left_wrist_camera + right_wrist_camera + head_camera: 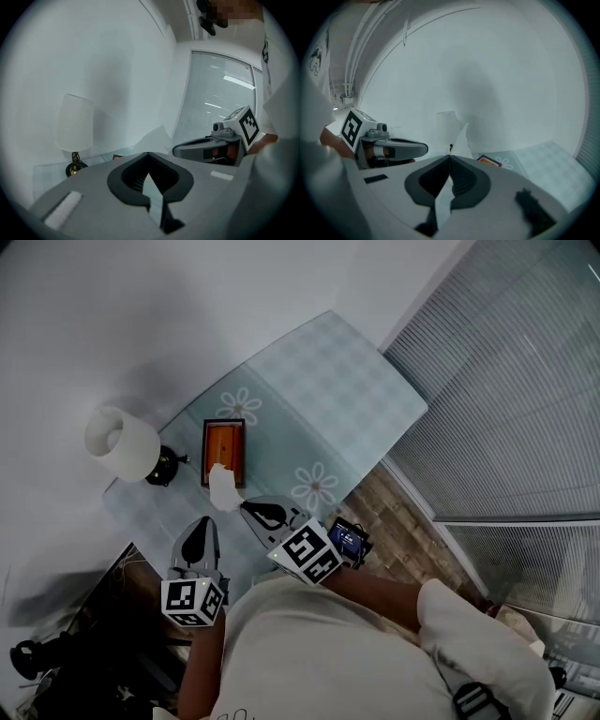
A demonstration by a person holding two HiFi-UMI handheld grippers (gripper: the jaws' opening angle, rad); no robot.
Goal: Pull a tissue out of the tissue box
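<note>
The tissue box [223, 448], dark wood with an orange top, lies on the table beside a lamp. A white tissue [223, 487] stands up from its near end, and my right gripper [246, 506] is shut on its lower corner. In the right gripper view the tissue [462, 139] rises from the closed tips of my right gripper [450, 156], with the box [489, 161] behind. My left gripper [199, 524] hovers left of the tissue, apart from it. Its jaws meet at the tips [147, 153] with nothing seen held. The tissue [157, 139] shows beyond them.
A white-shaded lamp [122, 441] stands left of the box. The glass table [347, 399] carries a pale checked, flowered cover. Window blinds [506, 399] fill the right side, with a strip of wooden floor [403, 521] below. A small lit screen [347, 539] sits by my right wrist.
</note>
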